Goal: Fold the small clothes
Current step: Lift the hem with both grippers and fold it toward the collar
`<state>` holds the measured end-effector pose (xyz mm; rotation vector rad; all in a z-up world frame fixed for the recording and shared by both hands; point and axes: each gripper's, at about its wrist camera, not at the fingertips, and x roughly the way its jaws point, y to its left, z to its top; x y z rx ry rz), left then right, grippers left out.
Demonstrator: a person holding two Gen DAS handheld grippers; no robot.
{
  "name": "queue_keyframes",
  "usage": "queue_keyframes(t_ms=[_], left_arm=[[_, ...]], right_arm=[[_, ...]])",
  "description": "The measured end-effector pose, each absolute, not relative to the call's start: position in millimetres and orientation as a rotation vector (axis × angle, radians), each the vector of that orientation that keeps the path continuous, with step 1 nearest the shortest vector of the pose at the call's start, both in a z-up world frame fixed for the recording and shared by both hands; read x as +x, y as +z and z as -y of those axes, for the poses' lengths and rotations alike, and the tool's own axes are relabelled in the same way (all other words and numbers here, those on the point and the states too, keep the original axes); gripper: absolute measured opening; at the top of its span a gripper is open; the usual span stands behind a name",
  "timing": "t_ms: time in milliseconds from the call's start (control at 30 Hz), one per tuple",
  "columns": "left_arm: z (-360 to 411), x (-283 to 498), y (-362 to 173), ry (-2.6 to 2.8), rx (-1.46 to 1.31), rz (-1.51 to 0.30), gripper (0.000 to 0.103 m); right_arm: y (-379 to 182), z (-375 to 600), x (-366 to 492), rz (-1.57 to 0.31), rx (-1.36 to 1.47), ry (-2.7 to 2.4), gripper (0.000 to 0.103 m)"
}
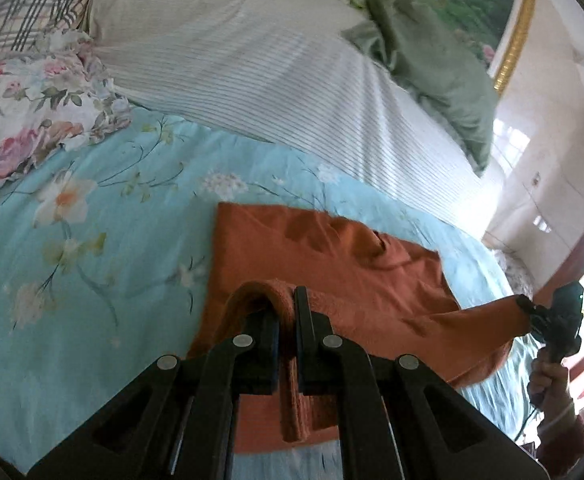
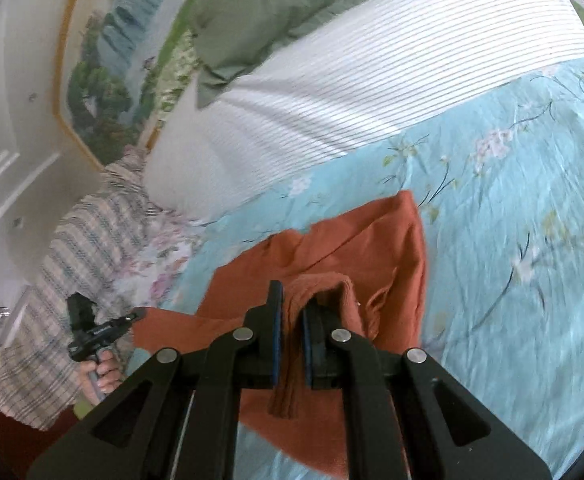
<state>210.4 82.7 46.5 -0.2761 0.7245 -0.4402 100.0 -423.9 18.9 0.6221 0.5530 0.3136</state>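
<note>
An orange garment [image 1: 332, 264] lies on a light blue floral bedsheet [image 1: 91, 240]. My left gripper [image 1: 287, 312] is shut on a bunched edge of the garment and lifts it. My right gripper [image 2: 292, 312] is shut on another edge of the same garment [image 2: 352, 248], which stretches between the two. In the left wrist view the right gripper [image 1: 532, 312] shows at the far right, pinching the garment's corner. In the right wrist view the left gripper [image 2: 131, 318] shows at the left, holding the opposite corner.
A white striped duvet [image 1: 271, 68] lies behind the garment, with a green pillow [image 1: 432, 52] on it. A floral pillow [image 1: 31, 92] and a plaid cloth [image 1: 23, 12] lie at the left. A framed landscape picture [image 2: 111, 60] hangs on the wall.
</note>
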Motion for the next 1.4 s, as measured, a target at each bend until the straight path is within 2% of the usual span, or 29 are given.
queue_keyframes(t_ms=[467, 667, 833, 933, 1000, 1067, 1133, 1167, 1400], left_arm=[[-59.8, 318.6, -3.3, -0.312, -0.266, -0.834, 0.004], [-45.9, 347.4, -28.9, -0.276, -0.222, -0.873, 0.004], [-39.6, 361.4, -52.2, -0.250, -0.194, -0.923, 0.006], [-40.2, 355.6, -50.2, -0.244, -0.193, -0.917, 0.008], [-40.1, 345.5, -44.2, -0.256, -0.187, -0.914, 0.009], [-38.0, 327.0, -36.2, -0.273, -0.167, -0.905, 0.014], [-30.5, 303.9, -31.5, -0.329, -0.155, -0.905, 0.021], [-24.9, 296.9, -31.1, -0.349, -0.146, -0.911, 0.021], [41.2, 247.0, -38.4, -0.574, -0.025, -0.984, 0.022]], right_arm=[[-26.7, 439.8, 177.5, -0.707, 0.582, 0.153, 0.010], [-47.9, 439.9, 194.0, -0.784, 0.552, 0.081, 0.010], [-49.1, 444.6, 190.0, -0.780, 0.588, 0.079, 0.010], [-36.6, 443.2, 174.0, -0.747, 0.596, 0.061, 0.013], [-24.4, 437.7, 159.8, -0.711, 0.562, 0.012, 0.023], [-14.8, 432.3, 145.2, -0.672, 0.546, -0.029, 0.028], [-6.9, 420.6, 130.9, -0.639, 0.544, -0.026, 0.028], [-5.8, 414.3, 129.6, -0.637, 0.544, 0.001, 0.029], [-29.3, 310.4, 159.8, -0.867, 0.301, 0.377, 0.029]])
